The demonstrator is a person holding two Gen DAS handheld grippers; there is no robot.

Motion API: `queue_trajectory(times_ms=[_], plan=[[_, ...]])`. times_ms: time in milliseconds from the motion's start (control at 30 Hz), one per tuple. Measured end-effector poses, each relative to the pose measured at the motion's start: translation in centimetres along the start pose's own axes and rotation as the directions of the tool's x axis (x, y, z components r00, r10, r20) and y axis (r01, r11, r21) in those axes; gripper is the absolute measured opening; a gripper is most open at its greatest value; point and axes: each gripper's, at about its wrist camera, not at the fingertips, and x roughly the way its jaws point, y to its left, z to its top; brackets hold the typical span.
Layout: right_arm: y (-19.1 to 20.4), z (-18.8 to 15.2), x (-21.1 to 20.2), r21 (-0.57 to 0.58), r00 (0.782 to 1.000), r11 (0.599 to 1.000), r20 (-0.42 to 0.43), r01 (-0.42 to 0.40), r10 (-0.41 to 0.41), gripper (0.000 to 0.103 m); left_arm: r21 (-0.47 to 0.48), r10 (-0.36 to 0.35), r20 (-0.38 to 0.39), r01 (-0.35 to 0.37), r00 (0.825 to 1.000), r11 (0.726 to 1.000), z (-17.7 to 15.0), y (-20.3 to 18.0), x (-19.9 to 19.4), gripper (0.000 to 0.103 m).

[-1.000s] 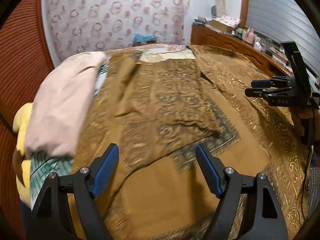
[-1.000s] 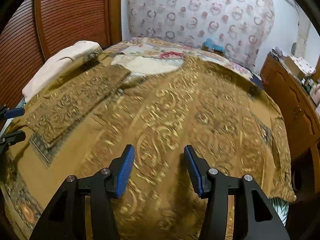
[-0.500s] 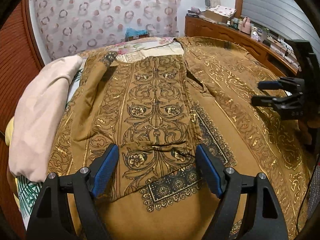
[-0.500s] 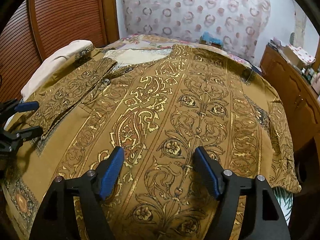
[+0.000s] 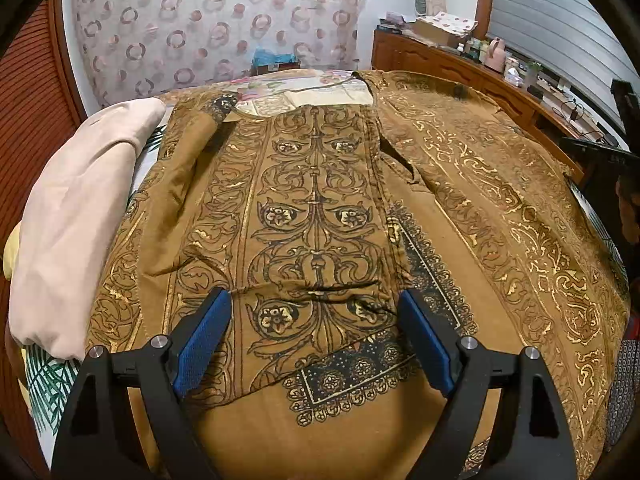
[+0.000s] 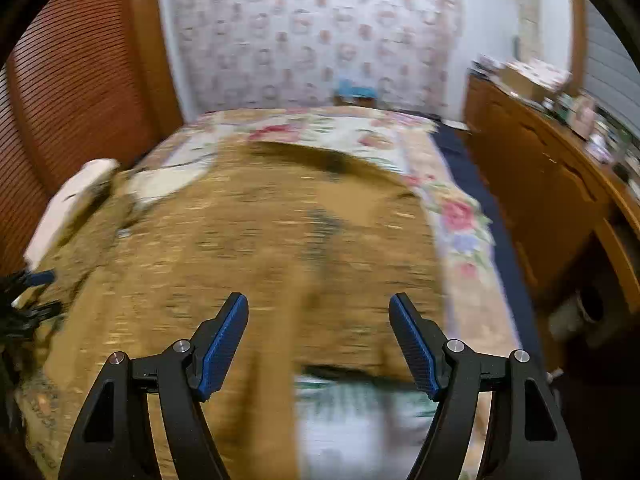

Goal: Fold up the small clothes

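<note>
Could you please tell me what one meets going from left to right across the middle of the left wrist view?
Slatted wooden door → pale pink folded cloth → folded panel of the brown patterned garment → its spread-out part → right claw, mostly cut off by the edge.

- A curtain (image 5: 216,28) printed with pink and brown rings hangs across the far wall.
- Reddish-brown slatted wooden doors (image 5: 28,92) line the left side.
- A long wooden sideboard (image 5: 452,68) crowded with boxes and bottles runs along the right, under a grey ribbed shutter (image 5: 560,32).
- The bed (image 6: 460,216) carries a floral sheet.
</note>
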Motion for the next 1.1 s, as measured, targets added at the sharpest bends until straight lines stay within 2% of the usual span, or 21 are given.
queue_trajectory(times_ms=[167,300,433,533,567,633,667,700,733,767,900,1100], plan=[[-5.5,-1.2,2.1,0.139,0.997,0.99,-0.078,0.031,-0.021,0.075,-0.001,0.008,0.0,-0.008,1.0,1.0,-0.1,-0.1,0.1,0.086],[-7.7,-1.7,3.7,0.242,0.992,0.97,-0.116,-0.022,0.051,0.075,-0.002,0.007,0.0,-0.007,1.0,1.0,-0.1,-0.2,0.1,0.086],[-9.0,-1.7,4.7,0.292,0.983,0.953,-0.136,-0.078,0.122,0.074,-0.002,0.007,0.0,-0.007,1.0,1.0,-0.1,-0.1,0.1,0.086],[-9.4,-1.4,4.9,0.309,0.978,0.944,-0.131,-0.115,0.162,0.066,-0.002,0.006,0.0,-0.006,1.0,1.0,0.0,-0.1,0.2,0.086],[-9.7,-1.3,5.3,0.308,0.976,0.943,-0.129,-0.129,0.176,0.059,-0.003,0.005,0.0,-0.005,1.0,1.0,0.0,-0.1,0.2,0.086],[-9.9,-1.2,4.8,0.284,0.975,0.948,-0.126,-0.142,0.184,0.048,-0.003,0.006,0.001,-0.006,1.0,1.0,-0.1,-0.1,0.1,0.086],[-9.8,-1.1,4.4,0.261,0.977,0.956,-0.125,-0.134,0.171,0.038,-0.004,0.006,0.001,-0.006,1.0,1.0,0.0,-0.1,0.1,0.086],[-9.6,-0.9,4.2,0.239,0.981,0.964,-0.124,-0.118,0.151,0.026,-0.004,0.005,0.001,-0.005,1.0,1.0,-0.1,0.0,0.1,0.086],[-9.2,-0.7,3.9,0.204,0.987,0.976,-0.123,-0.078,0.104,0.02,-0.005,0.004,0.001,-0.004,1.0,1.0,-0.1,-0.1,0.1,0.086],[-8.9,-0.5,3.6,0.175,0.991,0.984,-0.117,-0.045,0.066,0.006,-0.004,0.005,0.001,-0.005,1.0,1.0,-0.1,-0.1,0.1,0.086],[-7.2,0.6,2.6,0.071,0.996,0.996,-0.07,0.061,-0.056,0.005,-0.004,0.005,0.001,-0.005,1.0,1.0,-0.1,-0.1,0.1,0.086],[-3.0,2.7,-0.3,-0.061,0.994,0.995,0.073,0.08,-0.076,0.005,-0.004,0.005,0.001,-0.005,1.0,1.0,-0.1,-0.1,0.2,0.086]])
